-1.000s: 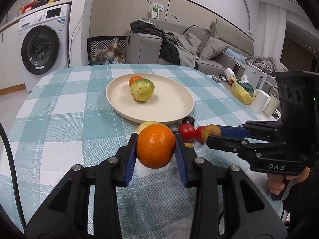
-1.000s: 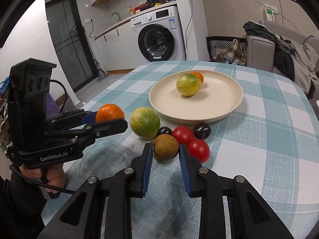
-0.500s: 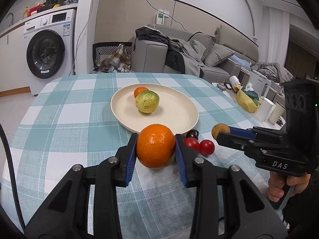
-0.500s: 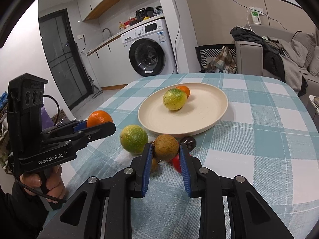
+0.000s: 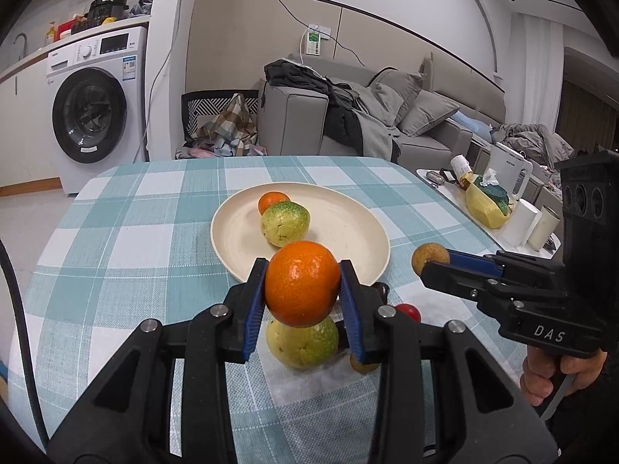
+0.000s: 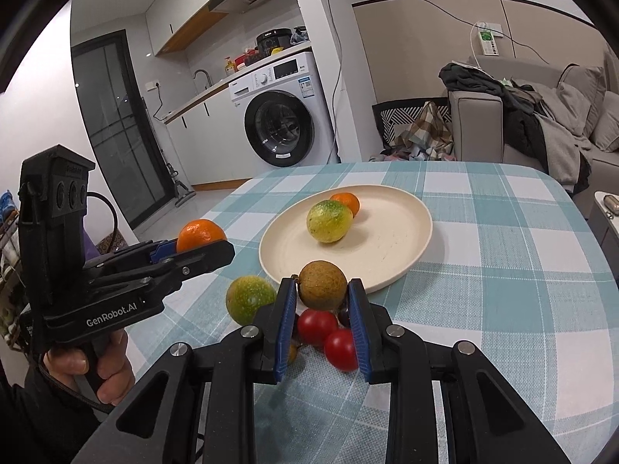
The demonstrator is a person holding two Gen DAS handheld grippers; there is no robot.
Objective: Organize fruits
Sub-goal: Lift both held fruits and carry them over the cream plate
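Observation:
My left gripper [image 5: 302, 301] is shut on an orange [image 5: 301, 284] and holds it above the table, just short of the cream plate [image 5: 348, 224]; the orange also shows in the right wrist view [image 6: 200, 234]. My right gripper [image 6: 322, 317] is shut on a small brown round fruit [image 6: 322, 285], lifted near the plate's [image 6: 394, 247] front rim. On the plate lie a green-yellow fruit [image 6: 329, 220] and a small orange [image 6: 347, 202]. On the cloth lie another green-yellow fruit [image 6: 247, 298], two red tomatoes [image 6: 329, 334], a dark fruit and a small brown one.
The table wears a teal and white checked cloth [image 5: 127, 255]. A side table with a kettle [image 5: 506, 178], cups and a yellow bag stands to the right. A washing machine [image 5: 93, 116] and a sofa [image 5: 387, 116] stand beyond the table.
Both grippers have risen and moved toward the plate, each carrying its fruit. The brown fruit left the cloth with the right gripper.

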